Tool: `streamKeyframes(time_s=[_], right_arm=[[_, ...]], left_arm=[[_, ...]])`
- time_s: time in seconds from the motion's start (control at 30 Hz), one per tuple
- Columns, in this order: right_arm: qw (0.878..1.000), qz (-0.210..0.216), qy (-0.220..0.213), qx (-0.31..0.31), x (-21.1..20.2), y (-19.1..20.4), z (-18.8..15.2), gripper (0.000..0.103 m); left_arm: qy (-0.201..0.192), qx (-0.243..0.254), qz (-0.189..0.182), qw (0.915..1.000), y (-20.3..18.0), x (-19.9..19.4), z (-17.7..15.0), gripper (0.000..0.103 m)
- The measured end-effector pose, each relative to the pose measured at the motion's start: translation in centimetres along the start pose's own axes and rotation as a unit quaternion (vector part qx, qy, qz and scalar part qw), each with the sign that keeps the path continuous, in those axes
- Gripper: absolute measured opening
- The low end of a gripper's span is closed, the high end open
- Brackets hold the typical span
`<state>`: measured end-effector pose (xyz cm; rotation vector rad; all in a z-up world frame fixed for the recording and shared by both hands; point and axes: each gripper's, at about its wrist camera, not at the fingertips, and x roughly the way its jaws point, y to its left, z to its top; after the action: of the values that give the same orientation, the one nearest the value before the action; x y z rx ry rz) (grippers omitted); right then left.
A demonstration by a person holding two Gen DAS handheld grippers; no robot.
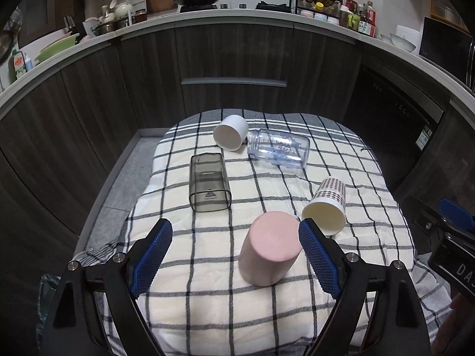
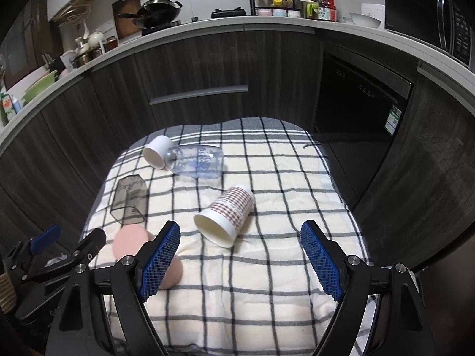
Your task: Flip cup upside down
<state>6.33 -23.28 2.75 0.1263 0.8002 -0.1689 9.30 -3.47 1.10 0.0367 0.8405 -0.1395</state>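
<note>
A pink cup [image 1: 269,252] stands upside down on the checked cloth [image 1: 213,311], between my left gripper's open fingers and close to the right pad [image 1: 319,259]. My left gripper [image 1: 236,255] is open around it without touching. In the right wrist view the pink cup [image 2: 130,241] is partly hidden behind my right gripper's left finger. A plaid paper cup [image 2: 227,213] lies on its side, mouth toward me, just ahead of my open, empty right gripper [image 2: 240,258]; it also shows in the left wrist view [image 1: 326,204].
A smoky square tumbler [image 1: 209,182], a white cup [image 1: 231,132] and a clear bottle [image 1: 279,146] lie on their sides farther back on the cloth. Dark kitchen cabinets [image 1: 234,59] stand beyond the table. My right gripper [image 1: 451,237] shows at the left view's right edge.
</note>
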Motion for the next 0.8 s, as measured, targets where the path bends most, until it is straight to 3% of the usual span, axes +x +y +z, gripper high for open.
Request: streamKeyframes(time_s=[0.8], right_arm=[[0.999,0.015,-0.043,-0.011,-5.4,2.1,1.2,0.083]], left_arm=[[-0.028,-0.015,0.019,0.9993,2.2,-5.6,0.4,0.088]])
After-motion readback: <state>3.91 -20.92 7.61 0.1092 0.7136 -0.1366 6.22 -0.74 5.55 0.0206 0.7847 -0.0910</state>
